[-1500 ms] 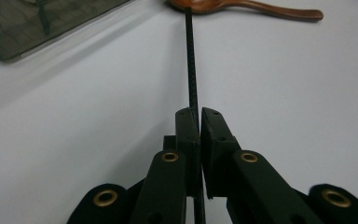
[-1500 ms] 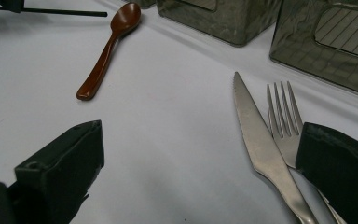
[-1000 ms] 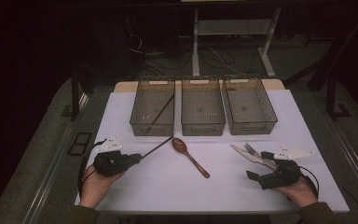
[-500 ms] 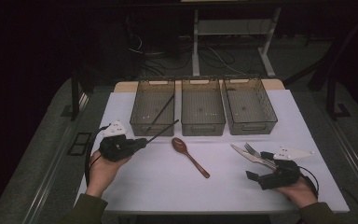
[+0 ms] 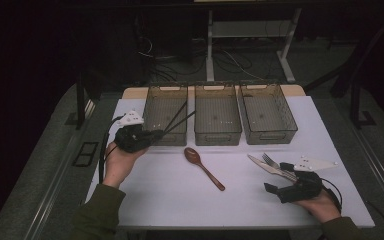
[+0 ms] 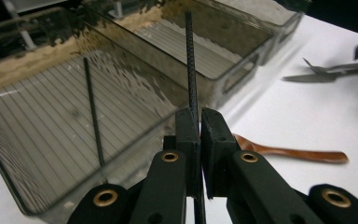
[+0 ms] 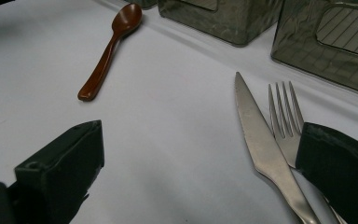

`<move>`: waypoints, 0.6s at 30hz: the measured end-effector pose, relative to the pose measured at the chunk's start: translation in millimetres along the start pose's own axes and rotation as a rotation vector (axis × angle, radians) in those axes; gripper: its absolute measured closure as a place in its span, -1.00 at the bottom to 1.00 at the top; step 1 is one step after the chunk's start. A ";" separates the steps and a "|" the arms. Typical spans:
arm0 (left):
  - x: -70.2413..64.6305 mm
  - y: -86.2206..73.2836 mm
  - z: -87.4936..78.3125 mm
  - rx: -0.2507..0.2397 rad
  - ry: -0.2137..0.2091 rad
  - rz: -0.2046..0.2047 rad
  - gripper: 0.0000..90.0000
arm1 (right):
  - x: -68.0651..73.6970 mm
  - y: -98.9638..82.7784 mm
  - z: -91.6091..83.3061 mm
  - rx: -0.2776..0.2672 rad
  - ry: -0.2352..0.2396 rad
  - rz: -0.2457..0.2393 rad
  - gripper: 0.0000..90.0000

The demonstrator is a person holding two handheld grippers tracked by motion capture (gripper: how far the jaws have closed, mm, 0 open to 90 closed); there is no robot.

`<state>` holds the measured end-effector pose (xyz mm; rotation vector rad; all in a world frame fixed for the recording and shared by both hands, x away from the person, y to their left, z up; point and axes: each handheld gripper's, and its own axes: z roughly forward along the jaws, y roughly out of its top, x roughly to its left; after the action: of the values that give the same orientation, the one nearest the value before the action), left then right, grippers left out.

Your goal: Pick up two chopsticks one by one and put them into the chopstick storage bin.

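Chopstick (image 5: 176, 121) slanted over the left bin's (image 5: 166, 120) front wall in the high view, clamped by the left gripper (image 5: 152, 136); a spoon (image 5: 203, 167) lay mid-table. Left gripper view: its jaws pinched the chopstick, a second stick (image 6: 93, 112) lying inside the bin. Right gripper view: the right gripper (image 7: 205, 172) gaped wide beside knife (image 7: 265, 149) and fork (image 7: 286, 123).

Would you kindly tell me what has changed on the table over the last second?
The left gripper, shut on a black chopstick, moved away from the person toward the left bin. The right gripper, spoon, knife and fork stayed put.
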<state>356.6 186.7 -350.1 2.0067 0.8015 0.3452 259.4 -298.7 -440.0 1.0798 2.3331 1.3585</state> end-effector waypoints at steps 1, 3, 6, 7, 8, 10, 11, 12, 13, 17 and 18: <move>2.0 2.6 1.6 0.000 0.006 0.000 0.90 | -0.1 -0.1 -0.1 0.000 -0.001 0.000 -0.99; 6.1 6.9 4.2 -0.007 0.014 -0.007 0.90 | -0.4 -0.2 -0.2 -0.001 -0.001 0.001 -0.99; 14.8 15.0 9.2 -0.011 0.036 -0.021 0.90 | -0.4 -0.3 0.0 0.000 0.000 0.003 -0.99; 17.7 17.4 10.9 -0.010 0.047 -0.027 0.90 | -0.5 -0.3 0.1 -0.001 -0.001 0.002 -0.99; 20.5 19.8 12.7 -0.012 0.055 -0.033 0.90 | -0.4 -0.3 0.1 -0.002 0.000 0.003 -0.99; 25.6 24.1 16.8 -0.017 0.070 -0.045 0.90 | -0.6 -0.2 -0.2 -0.002 -0.001 0.002 -0.99; 28.0 25.9 19.2 -0.015 0.080 -0.047 0.90 | -0.6 -0.4 -0.2 -0.004 -0.002 0.003 -0.99; 30.3 27.5 21.7 -0.016 0.087 -0.055 0.90 | -0.7 -0.4 -0.3 -0.003 -0.002 0.004 -0.99; 33.0 28.8 24.1 -0.018 0.094 -0.061 0.90 | -0.8 -0.5 -0.4 -0.003 -0.003 0.006 -0.99; 42.7 33.2 33.7 -0.012 0.132 -0.087 0.90 | -1.0 -0.6 -0.8 -0.004 -0.002 0.008 -0.99; 44.9 34.1 36.2 -0.010 0.143 -0.095 0.90 | -1.0 -0.6 -0.8 -0.004 -0.002 0.009 -0.99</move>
<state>423.0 180.0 -344.2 1.9432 0.9784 0.4410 259.4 -300.1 -440.2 1.0917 2.3259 1.3633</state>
